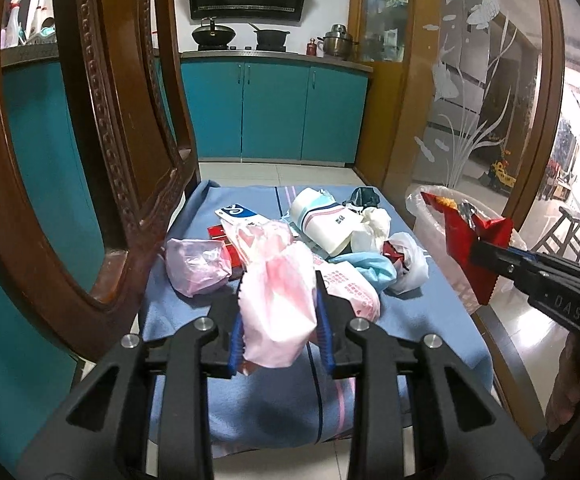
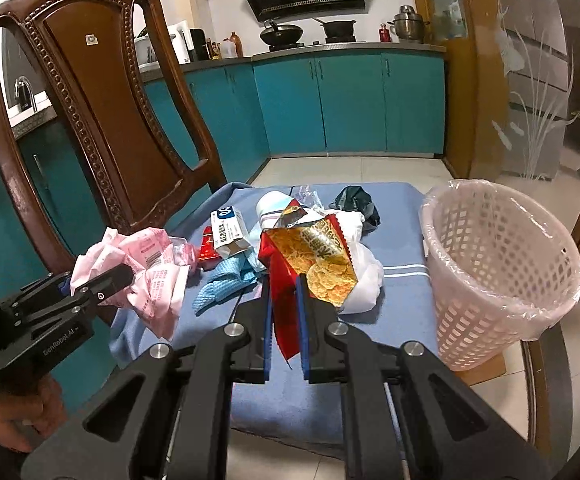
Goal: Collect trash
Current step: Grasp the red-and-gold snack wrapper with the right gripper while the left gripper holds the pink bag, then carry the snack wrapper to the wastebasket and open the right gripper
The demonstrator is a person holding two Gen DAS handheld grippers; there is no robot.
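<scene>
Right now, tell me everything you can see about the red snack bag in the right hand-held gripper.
The red snack bag is a crinkly foil-looking packet, red outside with a golden picture of crisps and a zigzag-cut edge. It looks flattened and empty, its torn top curling open to show a silvery lining. The right hand-held gripper pinches its lower red end, holding it tilted above the blue cloth. In the left wrist view it hangs over the white basket.

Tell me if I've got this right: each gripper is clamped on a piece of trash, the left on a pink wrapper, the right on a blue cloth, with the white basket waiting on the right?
Nearly. The right gripper is clamped on a red snack bag, not the blue cloth, which lies loose on the cover, as the right wrist view shows. The left gripper does hold the pink wrapper, and the white basket is on the right.
</scene>
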